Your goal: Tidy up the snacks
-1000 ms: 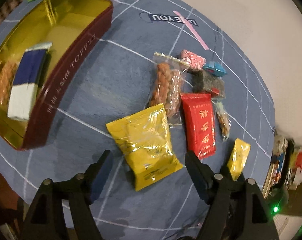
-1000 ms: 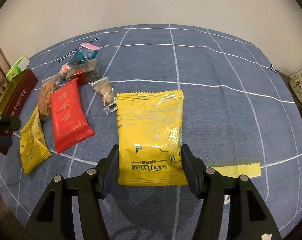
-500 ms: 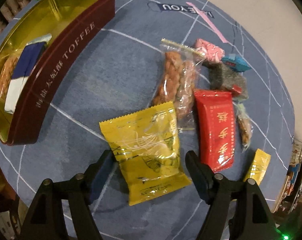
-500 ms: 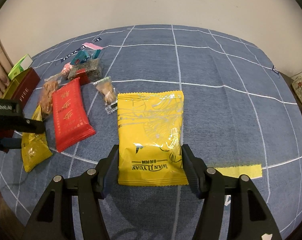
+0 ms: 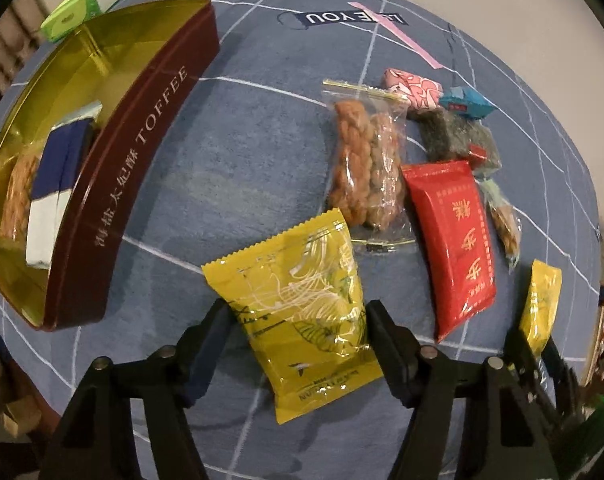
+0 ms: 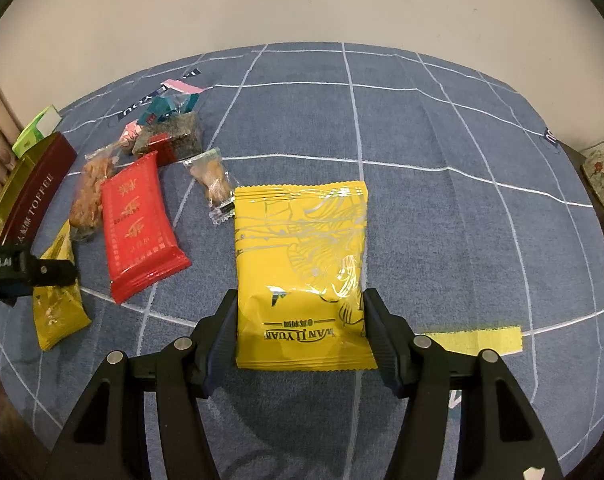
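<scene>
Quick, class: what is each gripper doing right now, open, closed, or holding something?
Left gripper: jaws have just been closing, pads now against a yellow snack packet.
Right gripper: closed on another yellow packet.

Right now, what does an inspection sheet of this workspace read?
Surface: blue gridded cloth, flat.
Job's things: open toffee tin holds a blue-white packet; red packet, twist-snack bag and small sweets lie loose.
Clutter: green box, pink tape, yellow tape.
Grippers: left gripper, jaws have just been closing, pads on first yellow packet; right gripper shut on second yellow packet.
Cables: nothing seen.
Surroundings: pale wall.
</scene>
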